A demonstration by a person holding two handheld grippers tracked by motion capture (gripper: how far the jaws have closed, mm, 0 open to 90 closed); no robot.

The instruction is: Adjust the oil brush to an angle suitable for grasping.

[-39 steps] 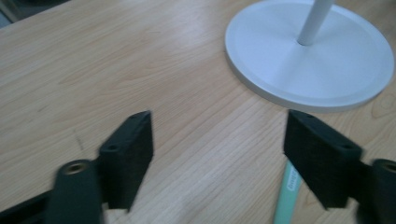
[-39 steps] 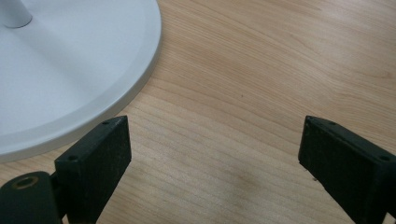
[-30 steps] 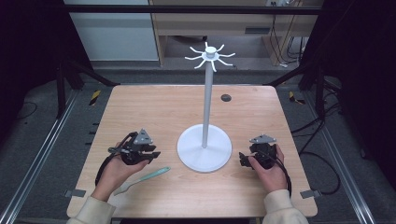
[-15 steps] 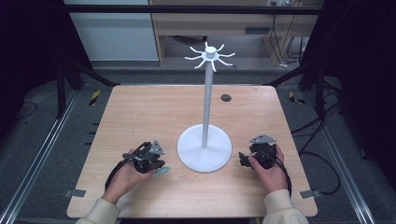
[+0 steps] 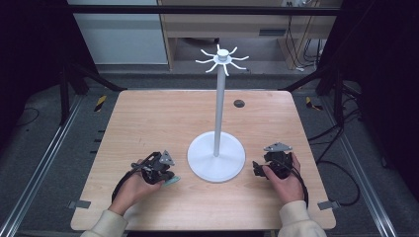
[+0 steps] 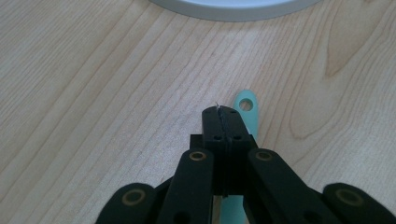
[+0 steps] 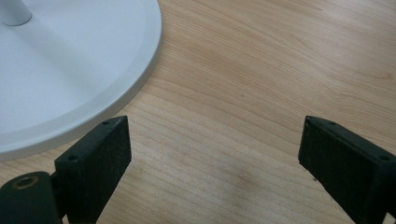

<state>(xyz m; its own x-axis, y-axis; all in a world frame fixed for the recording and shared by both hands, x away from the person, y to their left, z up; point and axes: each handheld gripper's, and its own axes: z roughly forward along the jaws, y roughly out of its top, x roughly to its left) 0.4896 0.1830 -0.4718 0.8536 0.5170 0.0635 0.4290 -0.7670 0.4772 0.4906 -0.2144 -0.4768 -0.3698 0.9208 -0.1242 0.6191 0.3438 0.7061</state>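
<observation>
A thin teal utensil handle (image 6: 246, 103) with a hole at its end lies flat on the wooden table (image 5: 163, 118). My left gripper (image 6: 224, 115) is shut, its jaws pressed together with no gap, right over that handle; I cannot tell whether they pinch it. From above, the left gripper (image 5: 165, 175) sits near the front left, the teal tip (image 5: 172, 181) peeking out beside it. My right gripper (image 7: 212, 140) is open over bare wood, just right of the white stand's round base (image 7: 70, 70). The high view puts the right gripper (image 5: 257, 169) at the front right.
The white stand (image 5: 219, 103) rises from its base (image 5: 216, 158) between the two grippers, with hooked arms (image 5: 222, 59) at the top. A small dark round insert (image 5: 239, 103) sits in the tabletop behind it. The base rim (image 6: 233, 7) lies ahead of the left gripper.
My left gripper has moved right and nearer the front edge, over the teal utensil that lay in the open a second ago. The right hand has stayed put.
</observation>
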